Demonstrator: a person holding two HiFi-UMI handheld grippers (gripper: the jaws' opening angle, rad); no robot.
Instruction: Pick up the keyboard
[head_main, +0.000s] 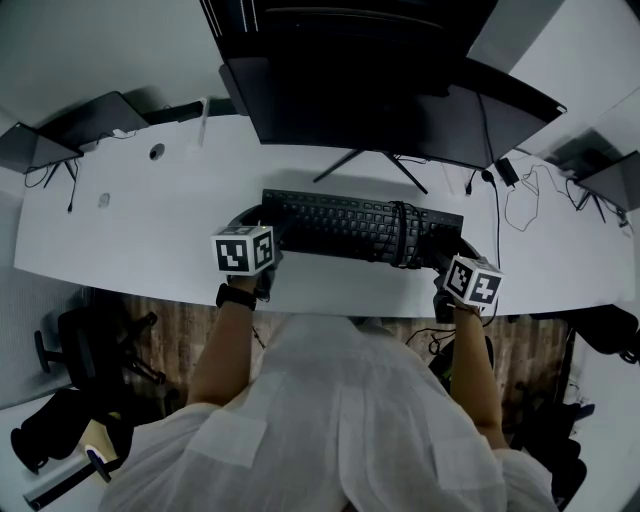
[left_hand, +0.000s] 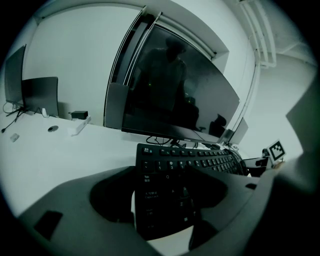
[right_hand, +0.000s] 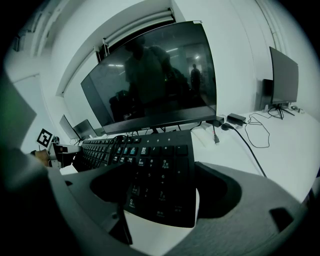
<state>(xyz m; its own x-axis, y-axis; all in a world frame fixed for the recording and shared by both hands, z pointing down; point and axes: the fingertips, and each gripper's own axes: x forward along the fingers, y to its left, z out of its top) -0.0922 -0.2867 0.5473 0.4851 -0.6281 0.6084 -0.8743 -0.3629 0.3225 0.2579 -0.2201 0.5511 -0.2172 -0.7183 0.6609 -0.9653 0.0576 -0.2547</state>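
Observation:
A black keyboard (head_main: 340, 225) lies flat on the white desk (head_main: 150, 235) in front of the person, with a dark cable bundle (head_main: 401, 235) wrapped around it right of centre. My left gripper (head_main: 268, 228) is at its left end and my right gripper (head_main: 445, 250) at its right end. In the left gripper view the keyboard's left end (left_hand: 167, 175) sits between the jaws of the left gripper (left_hand: 165, 200), with a thin strip of desk beside one jaw. In the right gripper view the number-pad end (right_hand: 155, 170) sits between the jaws of the right gripper (right_hand: 160, 197), again with a sliver of desk showing.
A large dark monitor (head_main: 380, 90) on a splayed stand rises right behind the keyboard. Loose cables and an adapter (head_main: 515, 190) lie at the back right. Smaller screens (head_main: 85, 125) stand at the desk's far left. An office chair (head_main: 90, 350) is on the floor at the lower left.

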